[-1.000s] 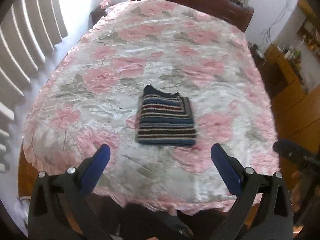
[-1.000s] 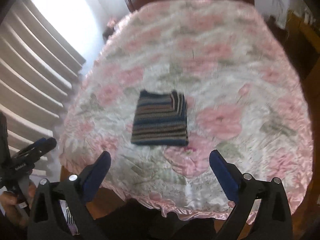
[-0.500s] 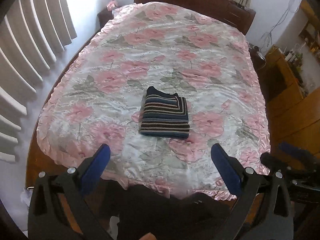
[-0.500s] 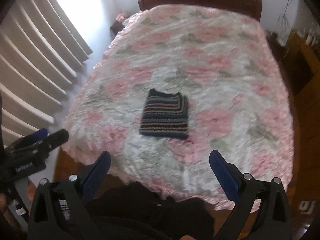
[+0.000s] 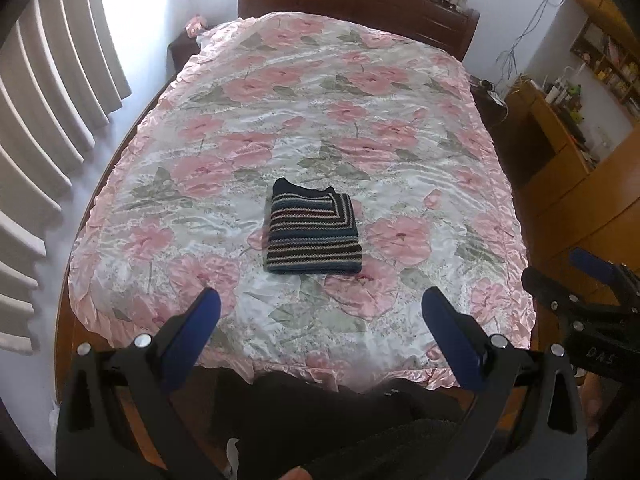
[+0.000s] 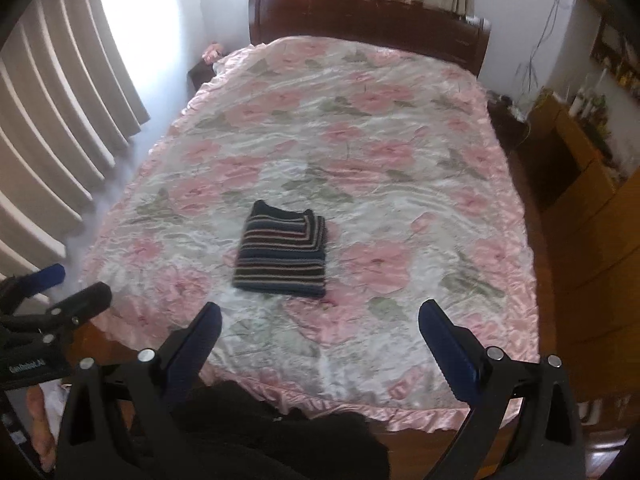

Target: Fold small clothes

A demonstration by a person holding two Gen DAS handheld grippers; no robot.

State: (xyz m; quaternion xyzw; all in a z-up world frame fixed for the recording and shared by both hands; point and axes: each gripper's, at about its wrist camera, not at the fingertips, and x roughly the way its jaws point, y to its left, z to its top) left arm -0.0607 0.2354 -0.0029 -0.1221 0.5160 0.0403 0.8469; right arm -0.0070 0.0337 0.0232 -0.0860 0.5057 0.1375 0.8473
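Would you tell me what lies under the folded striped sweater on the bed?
The striped sweater rests directly on the floral bedspread, pink flowers showing all around it. Whatever sits beneath its folded layers is covered and cannot be seen.

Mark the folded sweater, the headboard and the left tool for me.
Sweater (image 5: 314, 236): left wrist view, middle of the striped top face.
Headboard (image 6: 368, 20): right wrist view, centre of the dark wood panel.
Left tool (image 5: 320, 316): left wrist view, midway between its blue fingertips, which stand apart.
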